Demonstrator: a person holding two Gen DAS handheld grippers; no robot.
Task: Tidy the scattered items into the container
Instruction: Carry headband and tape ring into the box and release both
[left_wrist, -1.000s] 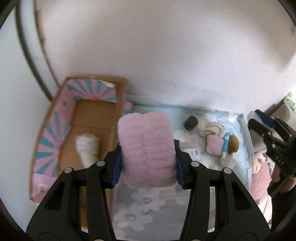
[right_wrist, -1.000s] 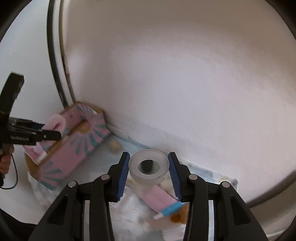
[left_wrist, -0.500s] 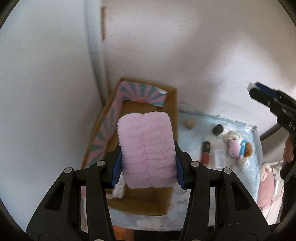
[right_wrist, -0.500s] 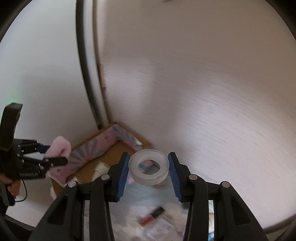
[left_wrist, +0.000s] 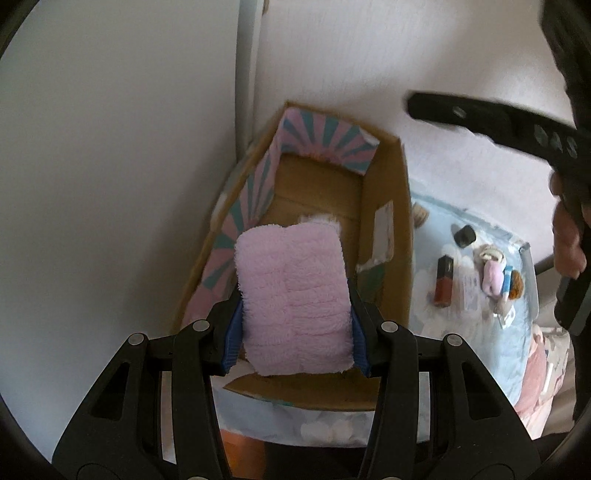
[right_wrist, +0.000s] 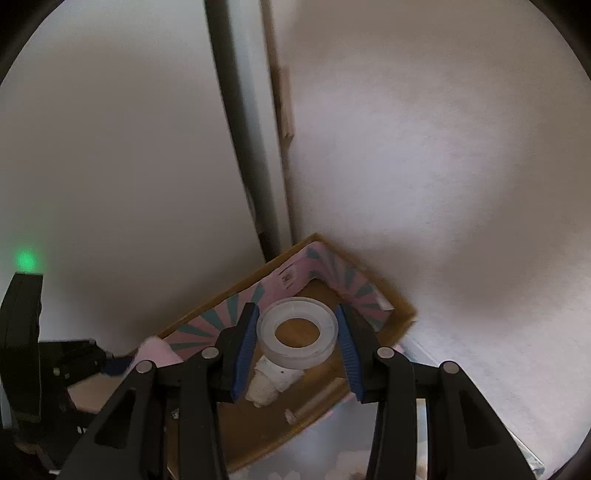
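From the left wrist, your left claw (left_wrist: 295, 325) is clamped on the pink fluffy cloth (left_wrist: 293, 302), low in the centre of the frame, over the near end of the cardboard box (left_wrist: 391, 236). Let go only once it hangs clear inside the walls, beside the white bundle (left_wrist: 321, 220).

From the right wrist, your right claw (right_wrist: 297, 343) pinches the clear tape roll (right_wrist: 297, 332) above the box (right_wrist: 369, 291) floor at lower centre. Lower it before parting the fingers, so it won't roll out.
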